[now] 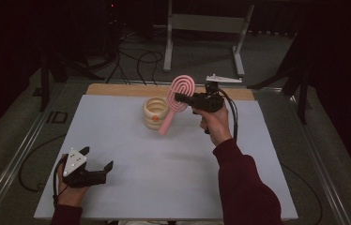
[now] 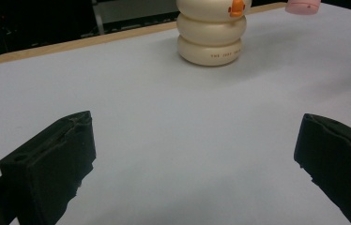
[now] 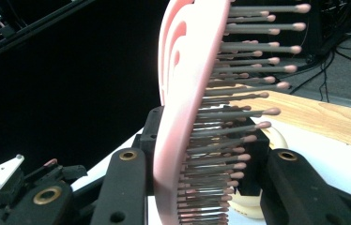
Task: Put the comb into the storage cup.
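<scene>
A wide pale grey table top (image 1: pixel 164 187) with a bare wooden strip along its far edge carries everything. Near the far middle stands a cream ringed plastic cup shaped like stacked rings, with a small orange beak (image 1: pixel 156 113). Lifted above the table just right of that cup is a pink oval plastic hairbrush with grey pink-tipped bristles (image 1: pixel 179 96), handle slanting down toward the cup. The right gripper (image 1: pixel 183 99) is clamped on the brush head, jaws pressing both sides. The left gripper (image 1: pixel 99 164) rests at the near left corner, jaws spread wide with nothing between them.
</scene>
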